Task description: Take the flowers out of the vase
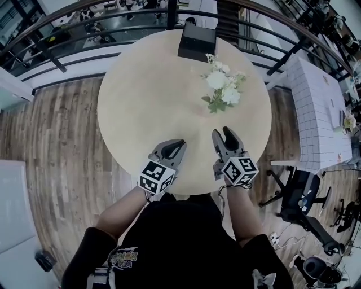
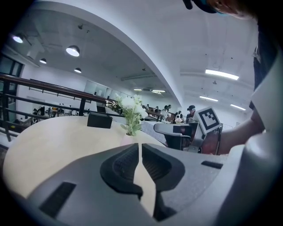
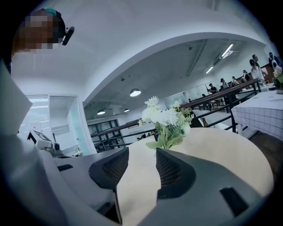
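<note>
Tabletop (image 1: 141, 101): round and pale, with a wooden floor (image 1: 56, 147) around it and a dark railing (image 1: 84, 14) beyond its far edge.

Flowers (image 1: 221, 86): a small bunch of white blooms with green leaves. It stands upright in the vase on the far right part of the tabletop, well apart from both tools.

Vase (image 2: 127, 140): pale and hard to make out. In the left gripper view only its top shows under the stems, just above the jaws. In the right gripper view it is hidden behind a jaw.

Left tool (image 1: 179, 145): over the near edge of the tabletop, pointing toward the centre. In its own view the jaws are closed, pads almost meeting, with nothing between them (image 2: 140, 148). The flowers (image 2: 129, 110) stand ahead, slightly left of the jaw line.

Right tool (image 1: 223, 134): beside the left tool and a little further in, pointing at the bunch. Its jaws stand apart with only bare tabletop between the pads (image 3: 141, 155). The flowers (image 3: 167, 117) rise beyond the jaws, over the right-hand jaw, untouched.

Black box (image 1: 197, 40): sits at the far rim of the tabletop, behind the flowers.

Side table (image 1: 316, 107): white with a grid pattern, off to the right of the tabletop.
</note>
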